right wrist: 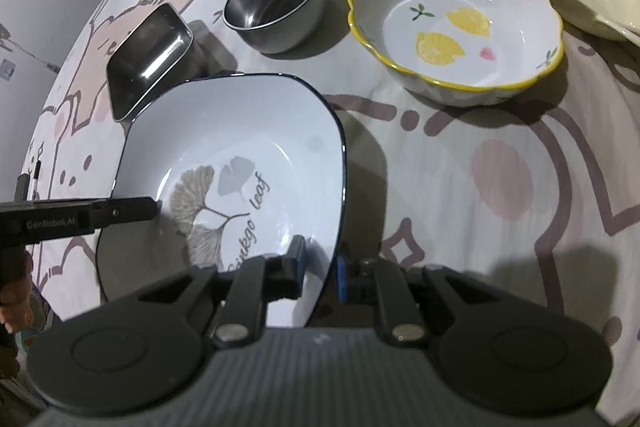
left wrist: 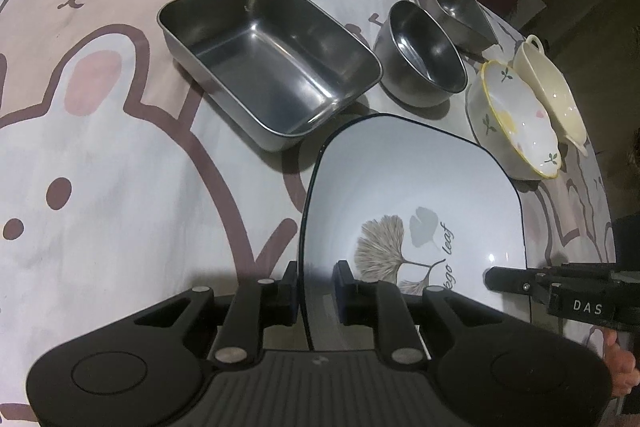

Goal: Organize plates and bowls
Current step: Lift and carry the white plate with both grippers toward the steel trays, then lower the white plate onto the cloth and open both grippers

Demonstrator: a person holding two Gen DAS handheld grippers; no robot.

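While both tongs pinch opposite rims of the square white plate (left wrist: 416, 195), left tongs (left wrist: 314, 291) and right tongs (right wrist: 320, 267) should lift together and level, so it clears the steel tray (left wrist: 268, 67) and lemon bowl (right wrist: 456, 27). Plate sits low over the cartoon-print cloth (left wrist: 120, 187), nearest the person. Writing: "leaf" on plate; "DAS", "GenRobot.AI" on tongs.
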